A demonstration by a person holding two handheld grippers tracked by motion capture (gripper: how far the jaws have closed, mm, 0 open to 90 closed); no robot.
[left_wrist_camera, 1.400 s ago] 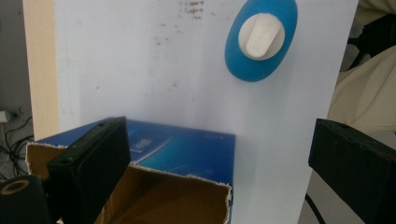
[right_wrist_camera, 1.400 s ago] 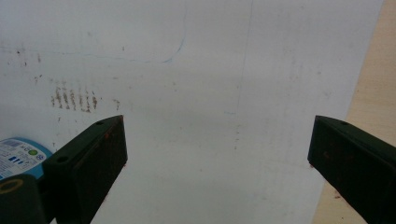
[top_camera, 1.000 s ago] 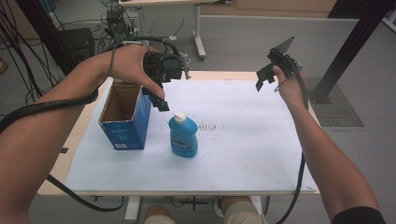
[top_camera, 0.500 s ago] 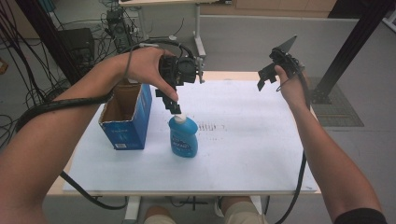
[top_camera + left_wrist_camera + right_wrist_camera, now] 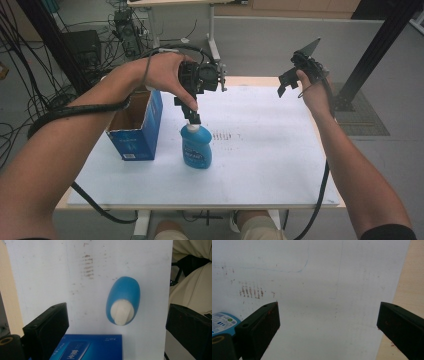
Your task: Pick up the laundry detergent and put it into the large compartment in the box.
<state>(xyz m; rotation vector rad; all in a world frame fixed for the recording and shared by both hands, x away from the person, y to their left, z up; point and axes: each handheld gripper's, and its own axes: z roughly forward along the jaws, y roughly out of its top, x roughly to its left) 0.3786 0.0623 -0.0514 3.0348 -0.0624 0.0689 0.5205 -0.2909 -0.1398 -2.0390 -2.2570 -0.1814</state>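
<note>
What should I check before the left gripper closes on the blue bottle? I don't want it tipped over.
1. Left gripper open wide enough: ok, jaws stand well apart in the left gripper view.
2. Blue bottle upright on the table: ok.
3. White cap centred between the jaws: not ok, it sits nearer the right-hand jaw.
4. Blue box clear of the bottle: ok, a gap shows.
5. Right gripper out of the way: ok, raised at the far right, open.
6. Jaw height against the cap: cannot tell.

Your bottle (image 5: 196,150): bright blue body, white cap (image 5: 121,312), pale printed label. Your box (image 5: 136,126): blue with white lettering, brown cardboard inside. Your worktop (image 5: 270,165): white, flecked with rust-brown marks; both tongs black.
</note>
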